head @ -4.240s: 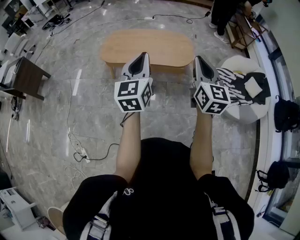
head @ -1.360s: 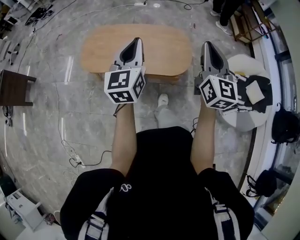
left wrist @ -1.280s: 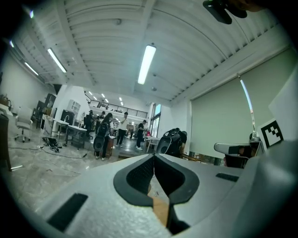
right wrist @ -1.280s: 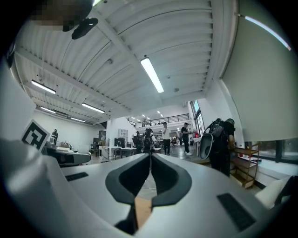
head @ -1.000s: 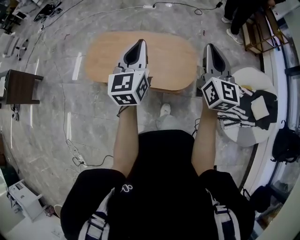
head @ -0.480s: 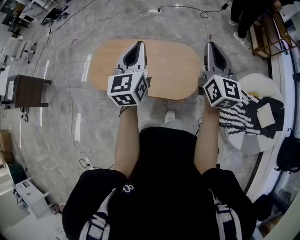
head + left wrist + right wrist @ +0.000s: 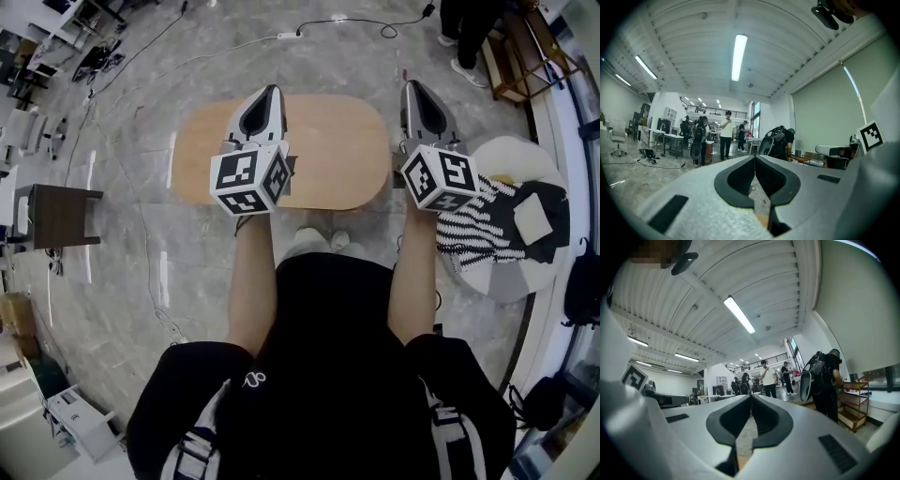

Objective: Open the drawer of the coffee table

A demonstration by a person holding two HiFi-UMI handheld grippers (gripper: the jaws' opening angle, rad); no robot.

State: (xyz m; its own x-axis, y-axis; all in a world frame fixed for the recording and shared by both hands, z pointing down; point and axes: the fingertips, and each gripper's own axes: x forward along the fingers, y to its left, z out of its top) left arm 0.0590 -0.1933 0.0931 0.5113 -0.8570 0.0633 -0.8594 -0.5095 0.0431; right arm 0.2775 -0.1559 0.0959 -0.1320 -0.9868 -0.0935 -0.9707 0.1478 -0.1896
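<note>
The coffee table (image 7: 323,155) has an oval light-wood top and stands on the marble floor just ahead of my feet. From above, its drawer is hidden. My left gripper (image 7: 269,90) is held level over the table's left half, jaws shut and empty. My right gripper (image 7: 411,84) hovers level past the table's right end, also shut with nothing in it. In the left gripper view the pads (image 7: 755,157) meet at the tip. The right gripper view shows its pads (image 7: 751,396) closed the same way. Both look across the room well above the table.
A round white stool (image 7: 516,155) with a striped cloth and black items stands at the right. A dark side table (image 7: 58,216) is at the left. Cables (image 7: 328,21) lie beyond the table, and a wooden rack (image 7: 525,42) and a standing person (image 7: 467,28) are at the upper right.
I have stepped closer, so the table now lies right at my feet and under the grippers. Both grippers moved forward together and stayed shut.
</note>
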